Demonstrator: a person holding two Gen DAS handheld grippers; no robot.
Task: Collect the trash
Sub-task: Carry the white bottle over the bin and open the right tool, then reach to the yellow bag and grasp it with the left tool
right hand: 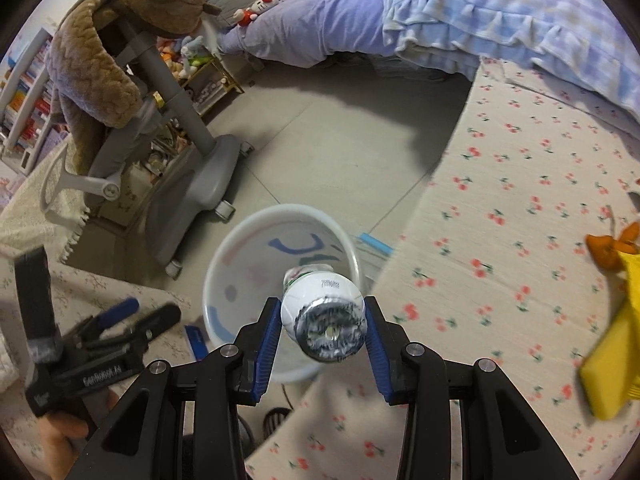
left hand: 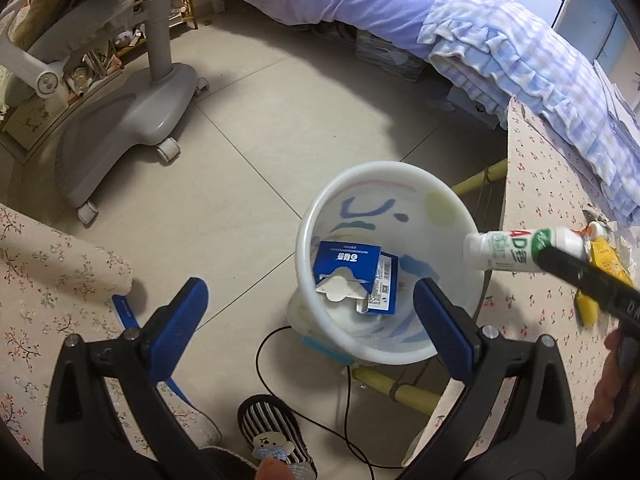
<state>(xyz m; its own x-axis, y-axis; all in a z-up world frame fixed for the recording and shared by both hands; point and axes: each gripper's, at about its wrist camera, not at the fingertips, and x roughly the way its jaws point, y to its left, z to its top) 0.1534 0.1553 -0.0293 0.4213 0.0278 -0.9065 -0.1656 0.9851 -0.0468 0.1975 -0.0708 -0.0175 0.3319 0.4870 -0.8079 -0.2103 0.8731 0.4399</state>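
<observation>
Right gripper (right hand: 323, 334) clamped on white, green-lettered bottle (right hand: 322, 312) over white bin (left hand: 384, 264); left gripper (left hand: 310, 320) spread wide, empty.

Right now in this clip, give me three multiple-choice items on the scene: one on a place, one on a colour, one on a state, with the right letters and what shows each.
1. Where does the blue carton lie?
A. On the cherry-print cloth
B. Inside the white bin
C. On the bed

2. What colour are the pads on the left gripper?
A. Blue
B. Red
C. Green

3. What state is the right gripper in?
A. Open and empty
B. Shut on a yellow packet
C. Shut on the white bottle

Answers:
1 B, the carton rests at the bottom of the bin in the left wrist view.
2 A, both pads show blue in that view.
3 C, the right wrist view shows both pads pressed on the bottle's sides, above the bin.
</observation>
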